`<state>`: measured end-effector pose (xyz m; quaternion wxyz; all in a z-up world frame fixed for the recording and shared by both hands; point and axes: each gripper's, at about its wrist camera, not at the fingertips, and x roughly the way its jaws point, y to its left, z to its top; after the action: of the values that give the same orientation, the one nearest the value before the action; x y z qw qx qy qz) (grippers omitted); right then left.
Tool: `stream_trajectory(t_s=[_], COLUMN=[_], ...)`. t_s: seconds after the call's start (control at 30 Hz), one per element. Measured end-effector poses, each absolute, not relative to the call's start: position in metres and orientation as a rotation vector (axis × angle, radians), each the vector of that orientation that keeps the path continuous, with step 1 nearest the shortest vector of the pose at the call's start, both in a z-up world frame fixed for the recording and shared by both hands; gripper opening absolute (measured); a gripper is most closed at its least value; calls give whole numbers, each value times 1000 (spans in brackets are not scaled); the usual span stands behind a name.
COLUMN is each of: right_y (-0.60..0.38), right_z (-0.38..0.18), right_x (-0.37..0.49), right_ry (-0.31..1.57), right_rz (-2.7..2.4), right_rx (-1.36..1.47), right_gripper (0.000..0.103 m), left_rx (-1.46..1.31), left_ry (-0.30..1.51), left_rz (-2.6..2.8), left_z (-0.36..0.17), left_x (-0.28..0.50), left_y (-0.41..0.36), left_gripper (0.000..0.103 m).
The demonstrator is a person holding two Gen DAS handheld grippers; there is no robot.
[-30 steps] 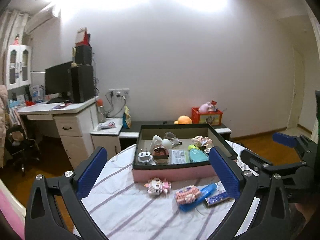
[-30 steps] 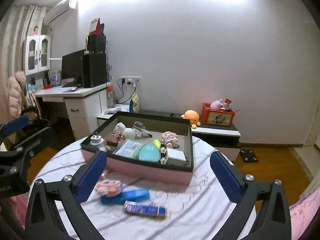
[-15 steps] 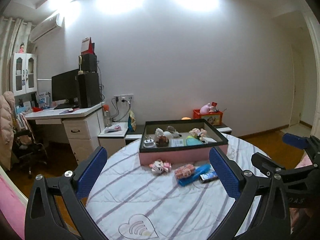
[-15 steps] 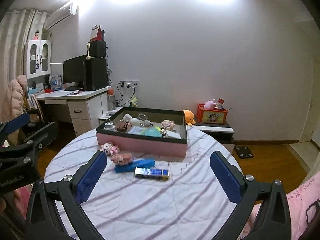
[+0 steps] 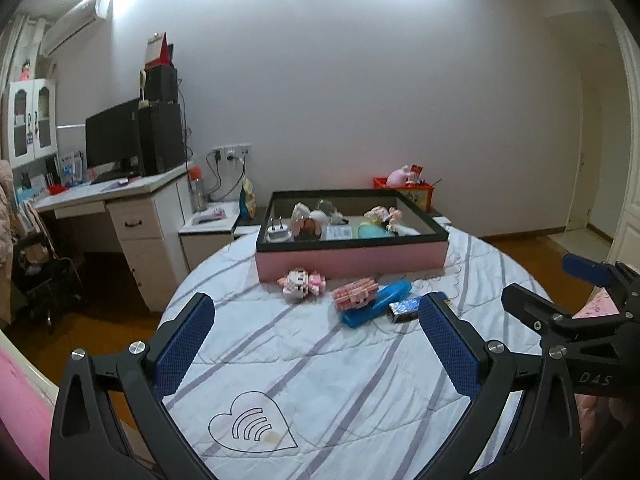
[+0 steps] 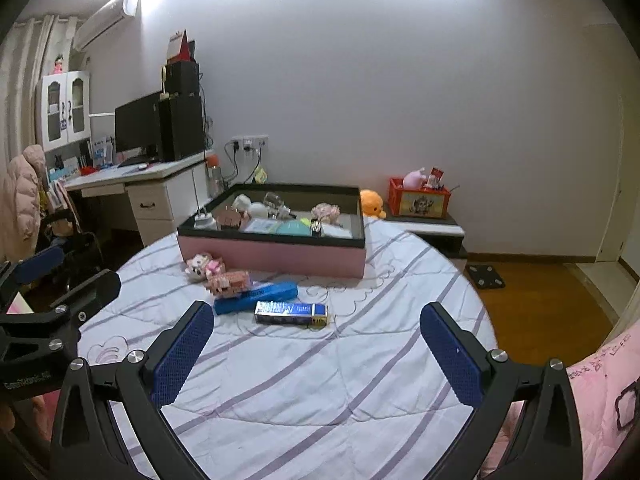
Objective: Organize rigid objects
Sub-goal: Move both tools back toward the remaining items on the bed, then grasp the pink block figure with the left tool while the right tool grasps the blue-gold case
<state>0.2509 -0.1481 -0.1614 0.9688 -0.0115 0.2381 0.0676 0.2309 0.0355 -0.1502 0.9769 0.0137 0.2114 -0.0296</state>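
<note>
1. A round table (image 5: pixel 320 380) wears a white quilted cloth with lilac stripes; a stitched heart (image 5: pixel 253 428) shows on the cloth near the left camera.
2. Toward the far side of the table stands a pink box (image 6: pixel 272 254) with a black rim, already holding a plug, a bulb, a teal oval case and other small things I cannot make out.
3. In front of the box, on the cloth, lie four loose things: a pink-and-white block figure (image 5: pixel 302 283), a pink block pig (image 5: pixel 356 292), a blue case (image 6: pixel 256 298) and a foil-wrapped bar (image 6: pixel 291 313). The pig rests against the blue case; the bar lies just beside the case, nearer the grippers.
4. The room behind: a plain white wall, a white desk (image 5: pixel 120 208) at left carrying a dark monitor (image 6: pixel 138 128) and speakers, a low shelf with an orange plush (image 6: pixel 372 203) and a red crate (image 6: pixel 422 202), and a wooden floor.
5. The left gripper (image 5: pixel 316 344) is spread wide — its blue pads (image 5: pixel 184 340) hold nothing and touch nothing, hanging above the near cloth.
6. The right gripper (image 6: pixel 316 352) is likewise wide apart and bare — well short of the bar.
</note>
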Motion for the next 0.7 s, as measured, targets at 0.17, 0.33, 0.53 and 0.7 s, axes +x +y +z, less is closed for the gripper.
stream_trajectory(t_s=[0.17, 0.33, 0.53, 0.7], right_y=[-139, -127, -114, -101], right_z=[-182, -204, -231, -241], right_x=[279, 318, 367, 393], right_ry=[570, 688, 841, 901], right_rz=[171, 174, 171, 198], right_rx=[-11, -45, -77, -78], right_gripper=[103, 103, 103, 103], left_rx=[27, -6, -5, 3], left_ry=[484, 561, 628, 680], left_rz=[-39, -44, -43, -32], left_z=[-164, -177, -191, -198], left_x=[246, 271, 297, 318], left_y=[45, 51, 51, 51], left_gripper=[103, 103, 103, 103])
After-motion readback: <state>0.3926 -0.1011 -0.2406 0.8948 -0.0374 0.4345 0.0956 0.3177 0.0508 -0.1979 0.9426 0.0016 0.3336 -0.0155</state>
